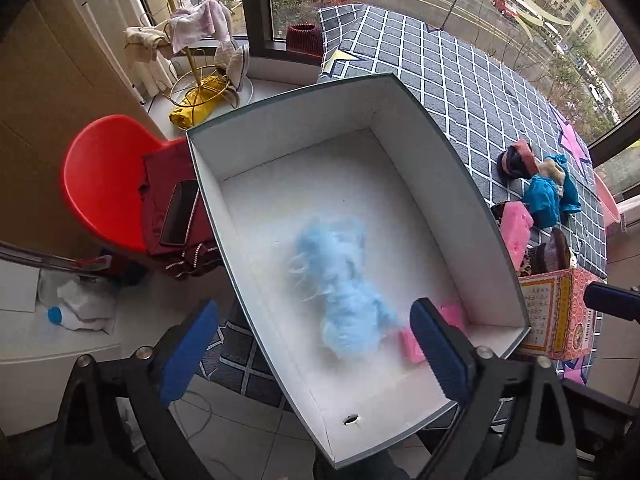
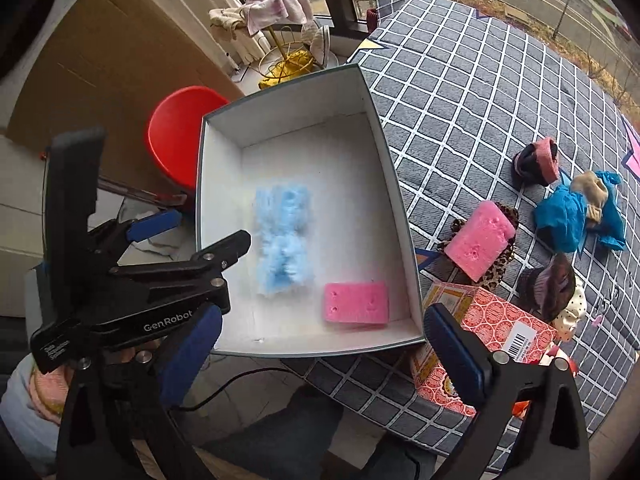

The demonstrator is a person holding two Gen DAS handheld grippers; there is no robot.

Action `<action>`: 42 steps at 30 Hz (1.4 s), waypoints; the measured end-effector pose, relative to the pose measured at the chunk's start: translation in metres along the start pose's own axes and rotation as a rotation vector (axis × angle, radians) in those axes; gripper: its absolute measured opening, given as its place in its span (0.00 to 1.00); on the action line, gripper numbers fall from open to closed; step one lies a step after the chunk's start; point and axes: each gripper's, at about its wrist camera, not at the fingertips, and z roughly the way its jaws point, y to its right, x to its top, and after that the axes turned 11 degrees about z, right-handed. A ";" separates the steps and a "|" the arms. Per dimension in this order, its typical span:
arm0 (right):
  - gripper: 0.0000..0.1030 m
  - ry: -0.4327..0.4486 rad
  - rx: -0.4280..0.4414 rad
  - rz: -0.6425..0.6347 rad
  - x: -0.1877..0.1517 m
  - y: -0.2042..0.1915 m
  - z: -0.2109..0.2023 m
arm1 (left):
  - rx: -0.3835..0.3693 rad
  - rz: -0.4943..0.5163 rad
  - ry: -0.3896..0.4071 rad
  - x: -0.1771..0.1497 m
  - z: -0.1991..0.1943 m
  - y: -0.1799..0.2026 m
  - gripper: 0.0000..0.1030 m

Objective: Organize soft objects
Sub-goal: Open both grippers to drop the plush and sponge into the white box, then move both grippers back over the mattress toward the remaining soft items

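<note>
Both tools hang spread and empty above a white-lined box at the edge of a table under a grey checked cloth; the left tool and right tool grip nothing; a fluffy blue cloth, blurred, lies on the box floor beside a pink sponge; a second pink sponge, a crumpled blue cloth and scrunchies sit on the table, right of the box.

Pink sponge beside blue fluff in box
</note>
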 end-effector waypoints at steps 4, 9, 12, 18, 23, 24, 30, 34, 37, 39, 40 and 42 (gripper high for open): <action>0.99 0.019 0.010 0.026 -0.002 0.004 -0.007 | -0.045 -0.018 -0.003 0.001 0.000 0.000 1.00; 0.99 0.046 0.028 0.069 -0.001 0.012 -0.018 | -0.104 -0.033 0.033 0.003 -0.006 0.000 1.00; 0.99 0.077 0.035 0.079 0.000 0.014 -0.028 | -0.141 -0.043 0.057 0.006 -0.012 -0.001 1.00; 0.99 0.124 0.060 0.138 0.007 0.023 -0.045 | -0.182 -0.023 0.087 0.013 -0.022 0.007 1.00; 0.99 0.138 0.063 0.172 0.010 0.032 -0.050 | -0.208 -0.008 0.074 0.017 -0.026 0.012 1.00; 0.99 0.139 0.062 0.180 0.010 0.034 -0.051 | -0.209 -0.003 0.071 0.017 -0.027 0.013 1.00; 0.99 0.152 0.058 0.254 0.010 0.054 -0.059 | -0.224 0.036 0.048 0.024 -0.026 0.024 1.00; 0.99 0.165 0.056 0.322 0.007 0.074 -0.065 | -0.230 0.070 0.018 0.031 -0.021 0.034 1.00; 0.99 0.169 0.054 0.384 0.003 0.093 -0.069 | -0.244 0.092 -0.021 0.037 -0.016 0.044 1.00; 0.99 0.172 0.054 0.430 -0.002 0.109 -0.074 | -0.250 0.116 -0.048 0.042 -0.012 0.055 1.00; 0.99 0.173 0.052 0.449 -0.004 0.116 -0.076 | -0.251 0.126 -0.056 0.044 -0.011 0.060 1.00; 0.99 0.180 0.052 0.500 -0.010 0.136 -0.081 | -0.253 0.149 -0.072 0.050 -0.008 0.075 1.00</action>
